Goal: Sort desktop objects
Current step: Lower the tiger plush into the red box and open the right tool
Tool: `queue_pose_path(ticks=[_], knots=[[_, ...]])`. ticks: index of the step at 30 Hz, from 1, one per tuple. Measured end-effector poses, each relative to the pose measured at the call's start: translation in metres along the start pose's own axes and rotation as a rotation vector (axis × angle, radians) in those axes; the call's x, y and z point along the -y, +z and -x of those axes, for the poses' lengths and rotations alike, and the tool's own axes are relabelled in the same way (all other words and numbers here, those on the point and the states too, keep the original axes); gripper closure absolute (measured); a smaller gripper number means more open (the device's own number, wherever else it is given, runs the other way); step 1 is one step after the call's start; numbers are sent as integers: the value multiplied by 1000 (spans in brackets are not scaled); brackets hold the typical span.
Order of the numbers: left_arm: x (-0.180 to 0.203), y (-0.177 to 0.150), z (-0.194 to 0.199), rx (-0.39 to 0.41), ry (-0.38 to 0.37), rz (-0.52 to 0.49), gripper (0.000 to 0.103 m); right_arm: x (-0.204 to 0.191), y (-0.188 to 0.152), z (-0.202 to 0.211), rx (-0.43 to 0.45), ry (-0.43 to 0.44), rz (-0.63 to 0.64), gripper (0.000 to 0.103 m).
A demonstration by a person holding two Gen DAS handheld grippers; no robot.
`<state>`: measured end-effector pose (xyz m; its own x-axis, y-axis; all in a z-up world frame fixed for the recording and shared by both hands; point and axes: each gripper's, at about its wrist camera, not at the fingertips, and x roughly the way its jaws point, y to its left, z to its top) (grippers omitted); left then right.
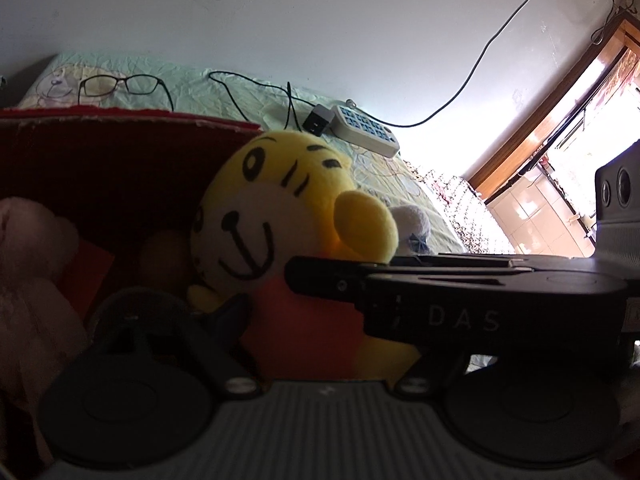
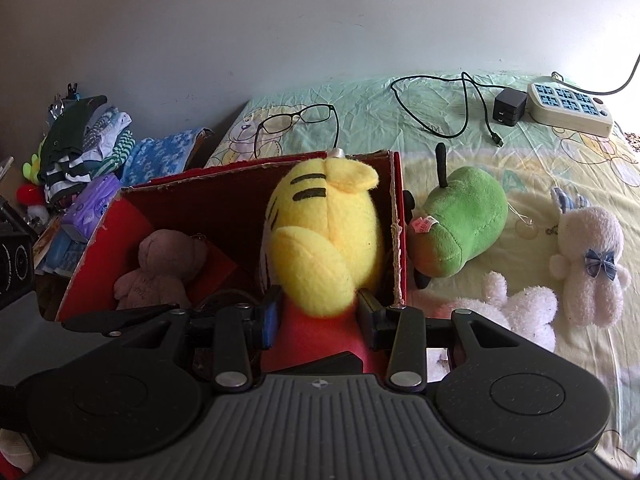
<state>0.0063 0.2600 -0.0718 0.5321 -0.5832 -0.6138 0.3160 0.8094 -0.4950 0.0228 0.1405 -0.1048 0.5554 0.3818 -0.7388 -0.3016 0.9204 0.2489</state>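
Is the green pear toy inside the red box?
No, the green pear toy lies on the bedsheet just outside the red box.

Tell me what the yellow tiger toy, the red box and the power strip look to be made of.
Yellow tiger plush: soft fleece-like fabric, matte and fuzzy, with seams showing.
Red box: probably cardboard with a red surface; its top edge is ragged and pale.
Power strip: likely hard plastic, a smooth cream shell with blue socket faces.
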Motion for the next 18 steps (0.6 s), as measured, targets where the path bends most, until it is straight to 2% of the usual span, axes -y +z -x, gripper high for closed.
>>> queue_pose_path(ticks=[5, 10, 14, 16, 18], knots=[[-7, 4, -3, -3, 7, 5, 22, -2, 2, -5, 20, -3, 3, 62], [-8, 3, -4, -19, -7, 2, 18, 0, 3, 2, 21, 23, -13, 54], [-3, 3, -7, -29, -5, -22, 18, 10, 4, 18, 90, 72, -69, 54], [-2, 4, -10, -35, -13, -21, 18, 16, 5, 23, 124, 88, -96, 55], [0, 5, -13, -41, -16, -27, 17, 19, 5, 23, 122, 102, -115, 65]])
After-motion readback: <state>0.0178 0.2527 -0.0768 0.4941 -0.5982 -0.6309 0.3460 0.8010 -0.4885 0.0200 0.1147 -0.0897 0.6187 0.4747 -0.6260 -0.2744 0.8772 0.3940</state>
